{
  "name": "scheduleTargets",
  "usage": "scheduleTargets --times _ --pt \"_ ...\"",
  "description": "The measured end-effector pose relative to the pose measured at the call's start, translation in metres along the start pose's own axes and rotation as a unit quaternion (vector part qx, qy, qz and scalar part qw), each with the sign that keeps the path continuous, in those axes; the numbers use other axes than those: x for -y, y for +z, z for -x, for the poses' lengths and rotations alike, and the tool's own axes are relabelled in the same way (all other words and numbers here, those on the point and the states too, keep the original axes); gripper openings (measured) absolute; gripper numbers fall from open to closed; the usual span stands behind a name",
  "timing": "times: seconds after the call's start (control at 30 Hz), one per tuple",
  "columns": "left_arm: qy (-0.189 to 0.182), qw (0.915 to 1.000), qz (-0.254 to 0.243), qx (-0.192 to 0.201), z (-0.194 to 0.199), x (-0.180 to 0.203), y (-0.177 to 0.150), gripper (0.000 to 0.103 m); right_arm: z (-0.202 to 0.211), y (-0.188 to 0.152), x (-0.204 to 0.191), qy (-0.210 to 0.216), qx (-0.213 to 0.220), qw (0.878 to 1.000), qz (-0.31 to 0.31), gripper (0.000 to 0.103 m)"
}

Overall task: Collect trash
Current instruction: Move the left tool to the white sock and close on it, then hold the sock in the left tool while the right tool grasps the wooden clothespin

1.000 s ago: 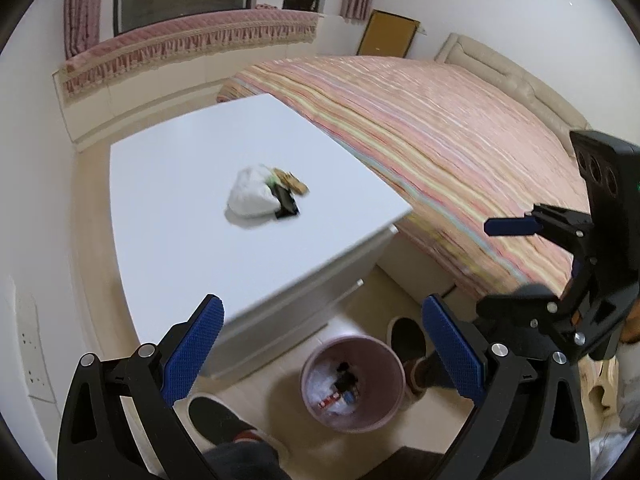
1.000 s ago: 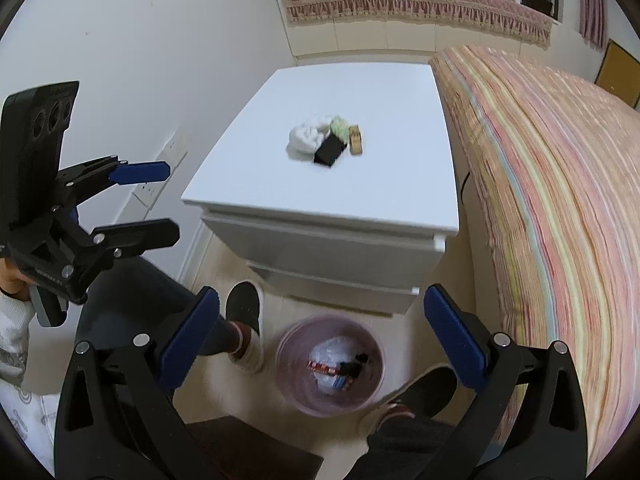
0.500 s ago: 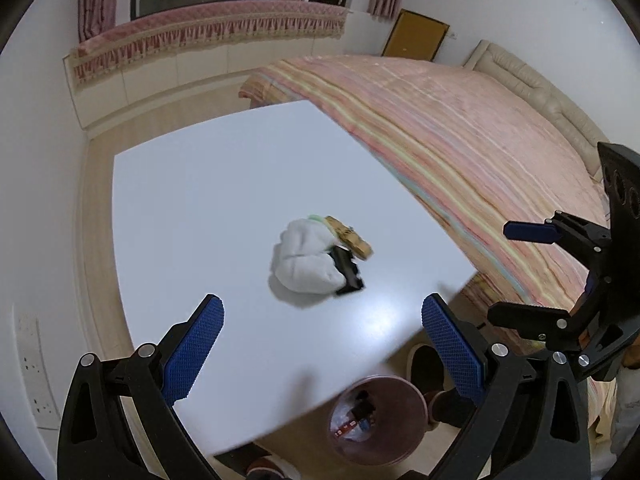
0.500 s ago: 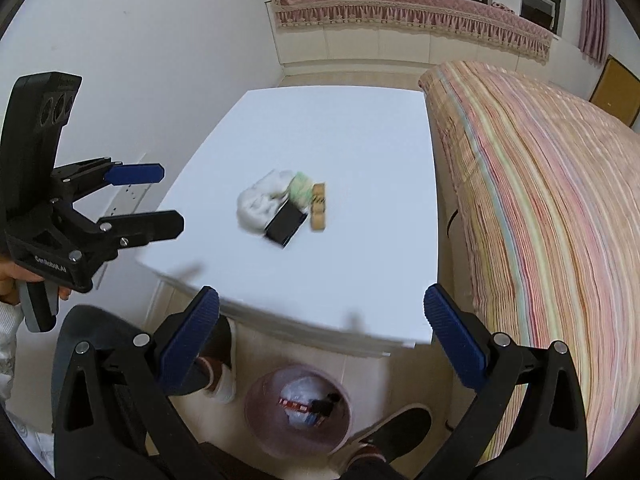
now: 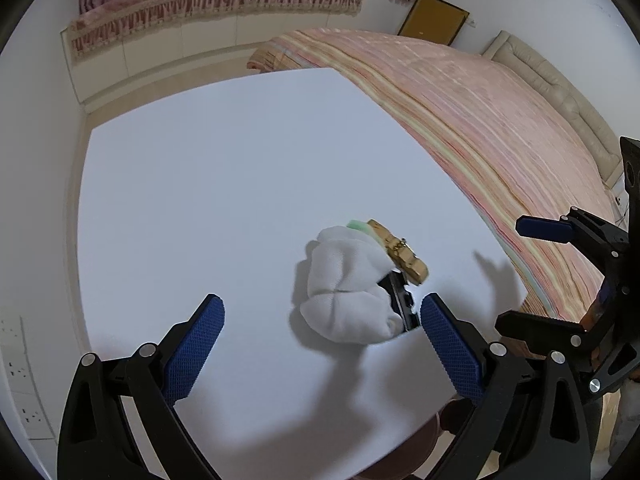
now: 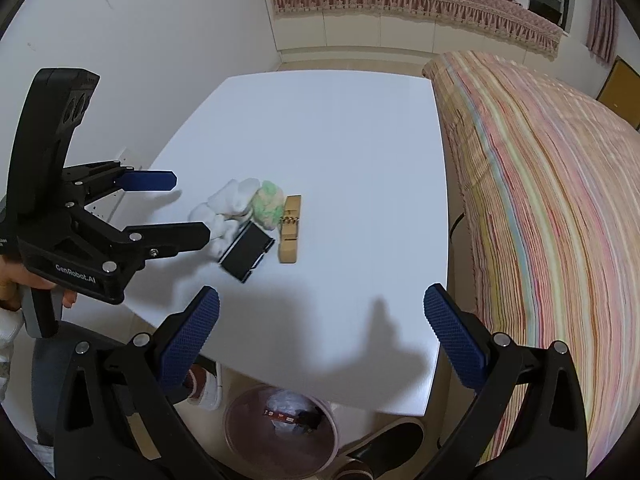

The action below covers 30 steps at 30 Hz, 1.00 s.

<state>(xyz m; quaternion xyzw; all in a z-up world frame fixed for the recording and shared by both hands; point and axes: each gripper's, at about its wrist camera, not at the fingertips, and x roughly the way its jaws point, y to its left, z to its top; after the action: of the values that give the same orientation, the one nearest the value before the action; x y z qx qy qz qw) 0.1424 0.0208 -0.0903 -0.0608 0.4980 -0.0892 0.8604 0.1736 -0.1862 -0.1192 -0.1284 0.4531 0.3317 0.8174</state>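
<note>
A small pile of trash lies on the white table (image 6: pixel 320 128): a crumpled white wad (image 6: pixel 228 208), a green-and-white wad (image 6: pixel 267 204), a wooden clip (image 6: pixel 290 228) and a flat black box (image 6: pixel 246 250). In the left wrist view the white wad (image 5: pixel 348 284) sits just ahead between the fingers, hiding most of the black box (image 5: pixel 404 304); the wooden clip (image 5: pixel 400 252) lies behind it. My left gripper (image 5: pixel 320 312) (image 6: pixel 191 205) is open beside the white wad, apparently just above the table. My right gripper (image 6: pixel 320 300) (image 5: pixel 509 274) hangs open over the table's near edge, holding nothing.
A pink bin (image 6: pixel 280 428) with trash in it stands on the floor under the table's near edge, between a person's shoes (image 6: pixel 384 448). A striped bed (image 6: pixel 540 200) runs along the table's right side. White wall with a socket (image 5: pixel 16 360) is on the left.
Both grippers have moved forward and down over the table toward the pile, which now looks much larger. The bin has slipped mostly out of the left wrist view.
</note>
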Motion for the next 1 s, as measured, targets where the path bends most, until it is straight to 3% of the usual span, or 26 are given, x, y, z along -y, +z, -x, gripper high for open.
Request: scheduleTargets --times 0.07,0.3,0.5,0.83,0.9,1.0 --pt "0.001 1.0000 -0.001 -0.005 -0.004 -0.002 0.001 0.083 -0.004 0.000 0.001 -0.002 -0.002 1.000 0.002 0.100" --pt "0.007 0.9999 -0.009 -0.013 -0.013 -0.005 -0.001 0.068 -0.020 0.004 0.000 -0.005 -0.007 1.000 0.011 0.100" --pt "0.018 0.9997 -0.016 -0.008 -0.012 -0.005 0.000 0.045 -0.033 0.006 0.001 -0.017 -0.007 1.000 0.020 0.100" --pt "0.017 0.9996 -0.023 -0.002 -0.016 -0.007 0.003 0.041 -0.048 0.012 -0.004 -0.035 -0.003 0.998 0.044 0.099" --pt "0.017 0.9996 -0.023 0.000 -0.016 -0.008 0.004 0.041 -0.051 0.014 -0.004 -0.033 -0.005 0.998 0.045 0.089" --pt "0.017 0.9996 -0.024 0.002 -0.016 -0.007 0.003 0.040 -0.051 0.017 -0.004 -0.033 0.001 0.998 0.046 0.084"
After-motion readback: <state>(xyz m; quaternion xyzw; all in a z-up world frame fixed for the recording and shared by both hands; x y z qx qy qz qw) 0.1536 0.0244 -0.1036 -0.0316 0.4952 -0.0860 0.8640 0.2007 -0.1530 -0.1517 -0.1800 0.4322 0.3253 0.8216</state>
